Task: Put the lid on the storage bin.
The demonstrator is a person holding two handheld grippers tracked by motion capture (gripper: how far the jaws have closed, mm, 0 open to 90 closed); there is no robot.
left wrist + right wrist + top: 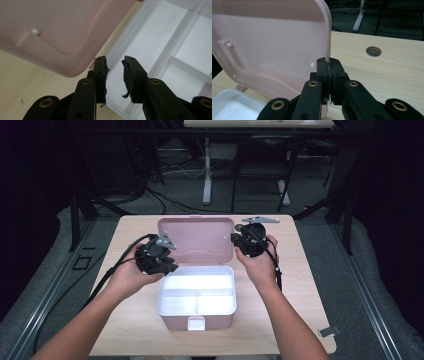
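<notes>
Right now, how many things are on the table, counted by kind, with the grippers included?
Pink box with open lid and white tray: 1
Grippers, left open, right shut on the lid's edge: 2
Small grey clip at the table's near right corner: 1
Total: 4

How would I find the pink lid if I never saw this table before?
Start at the wooden table and find the pink box in its middle, with a white divided tray inside. The pink lid stands up from the box's far edge, and the right hand-held gripper pinches its side rim. It is the only upright pink panel there.
</notes>
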